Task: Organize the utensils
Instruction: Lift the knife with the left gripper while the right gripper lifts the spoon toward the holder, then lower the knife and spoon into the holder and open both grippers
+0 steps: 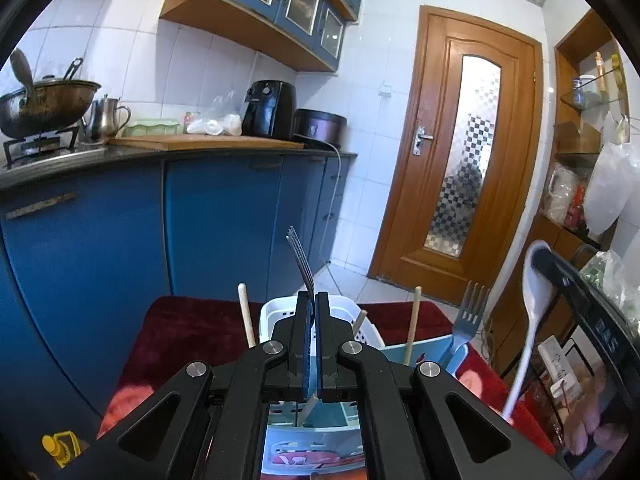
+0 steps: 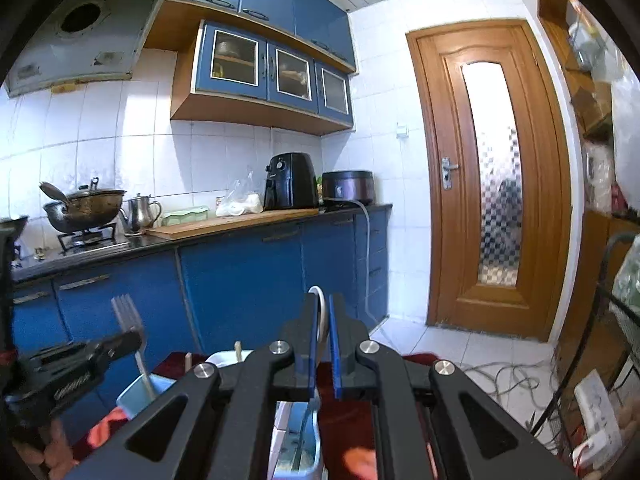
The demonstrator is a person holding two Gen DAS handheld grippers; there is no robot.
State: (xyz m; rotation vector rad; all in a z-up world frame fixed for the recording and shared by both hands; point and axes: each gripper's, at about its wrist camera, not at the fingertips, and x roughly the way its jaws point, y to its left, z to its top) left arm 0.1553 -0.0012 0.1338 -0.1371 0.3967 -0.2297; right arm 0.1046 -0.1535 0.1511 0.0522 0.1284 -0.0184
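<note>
Left claw [image 1: 313, 300] clenched on a fork [image 1: 301, 258], tines up; right claw [image 2: 325, 304] grasping a white spoon [image 2: 320, 312]. White basket [image 1: 276, 312] just beyond left claw.

Left tool [image 1: 313, 300] black, blue-lined fingers, silver round screws, right tool [image 2: 325, 304] alike

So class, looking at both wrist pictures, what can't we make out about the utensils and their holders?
- Fork handle's lower end: left wrist view, hidden behind the left hand-held gripper.
- White spoon: right wrist view, only an edge shows between the right hand-held gripper fingers.
- White basket contents: left wrist view, blocked by the gripper body.
- Blue holder base: right wrist view, cut off.
</note>
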